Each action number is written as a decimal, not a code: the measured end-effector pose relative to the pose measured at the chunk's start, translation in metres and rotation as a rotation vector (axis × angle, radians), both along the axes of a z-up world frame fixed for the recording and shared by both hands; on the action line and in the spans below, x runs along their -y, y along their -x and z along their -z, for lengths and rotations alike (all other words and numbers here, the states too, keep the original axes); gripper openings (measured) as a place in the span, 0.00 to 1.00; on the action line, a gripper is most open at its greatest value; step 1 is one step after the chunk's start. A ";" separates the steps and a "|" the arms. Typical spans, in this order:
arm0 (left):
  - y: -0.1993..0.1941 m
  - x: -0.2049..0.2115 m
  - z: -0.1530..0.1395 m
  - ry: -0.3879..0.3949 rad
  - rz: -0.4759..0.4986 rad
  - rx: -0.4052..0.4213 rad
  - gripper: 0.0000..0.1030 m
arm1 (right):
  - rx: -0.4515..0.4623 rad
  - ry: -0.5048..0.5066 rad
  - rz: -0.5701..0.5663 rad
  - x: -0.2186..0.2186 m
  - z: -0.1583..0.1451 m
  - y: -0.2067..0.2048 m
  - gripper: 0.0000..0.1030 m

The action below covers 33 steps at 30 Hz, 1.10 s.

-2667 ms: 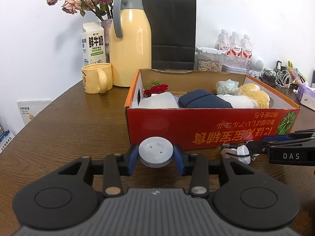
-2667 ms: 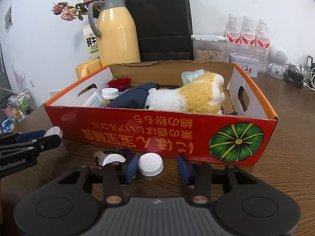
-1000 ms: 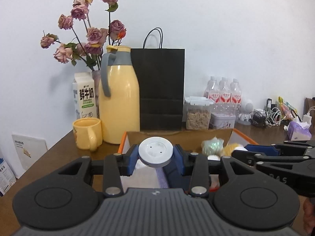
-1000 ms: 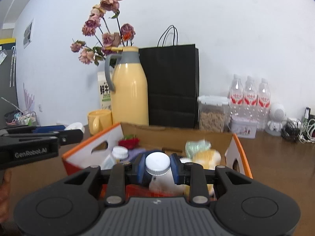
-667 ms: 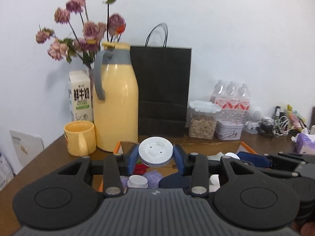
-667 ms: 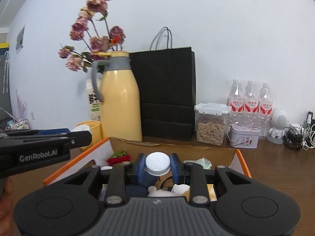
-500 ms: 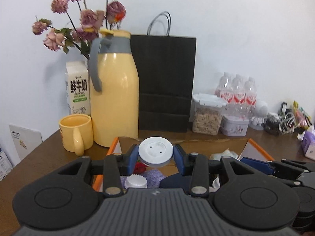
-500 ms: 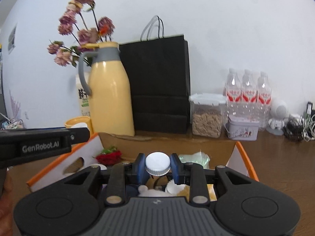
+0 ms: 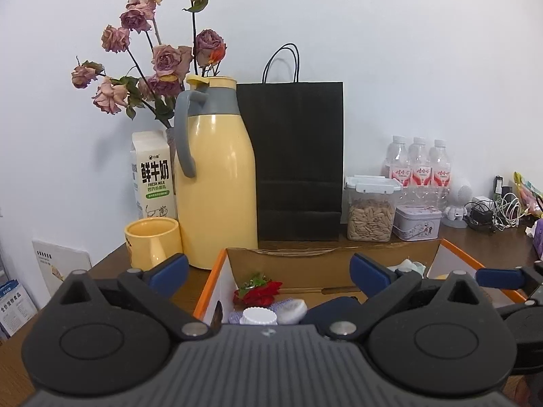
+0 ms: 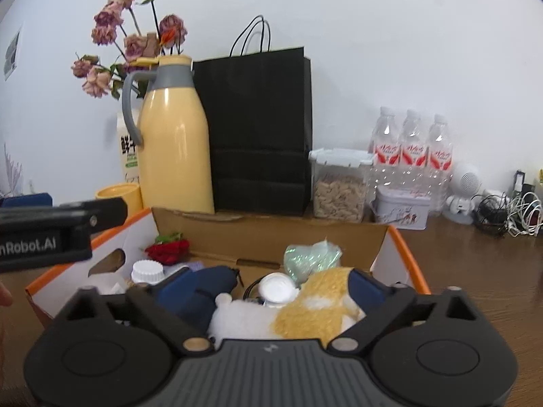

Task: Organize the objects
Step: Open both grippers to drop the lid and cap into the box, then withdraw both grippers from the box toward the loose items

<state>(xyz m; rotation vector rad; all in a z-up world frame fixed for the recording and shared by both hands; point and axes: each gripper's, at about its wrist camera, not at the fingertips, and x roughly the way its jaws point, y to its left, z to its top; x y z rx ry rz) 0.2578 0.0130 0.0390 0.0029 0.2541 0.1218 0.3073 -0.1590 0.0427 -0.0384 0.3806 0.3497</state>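
Observation:
Both grippers hover over the open cardboard box (image 9: 383,249) (image 10: 271,234) with orange rims. My left gripper (image 9: 269,271) is open and empty. A round grey-white lid (image 9: 294,309) lies in the box below it, beside a white-capped bottle (image 9: 259,315) and a red rose (image 9: 259,291). My right gripper (image 10: 268,286) is open and empty. A white-capped small bottle (image 10: 276,288) lies in the box below it, between the dark blue pouch (image 10: 210,288) and the white and yellow plush toy (image 10: 305,315).
Behind the box stand a yellow thermos (image 9: 217,183), a yellow mug (image 9: 152,242), a milk carton (image 9: 152,174), a black paper bag (image 9: 298,162), a seed jar (image 9: 371,210), a tin (image 9: 419,222) and water bottles (image 9: 419,166). Cables (image 9: 499,212) lie at the right.
Both grippers have opened. The left let go of the grey-white lid and the right let go of the white-capped bottle; both now lie inside the box.

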 end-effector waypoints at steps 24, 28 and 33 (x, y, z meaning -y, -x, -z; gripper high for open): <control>0.028 -0.005 -0.003 -0.015 0.003 0.024 1.00 | 0.037 0.017 -0.039 0.009 -0.004 0.034 1.00; 0.040 -0.007 0.000 -0.026 0.009 0.012 1.00 | 0.044 0.024 -0.052 0.011 -0.004 0.046 1.00; 0.061 -0.009 0.005 -0.037 0.014 0.008 1.00 | 0.043 0.042 -0.079 0.012 -0.001 0.064 1.00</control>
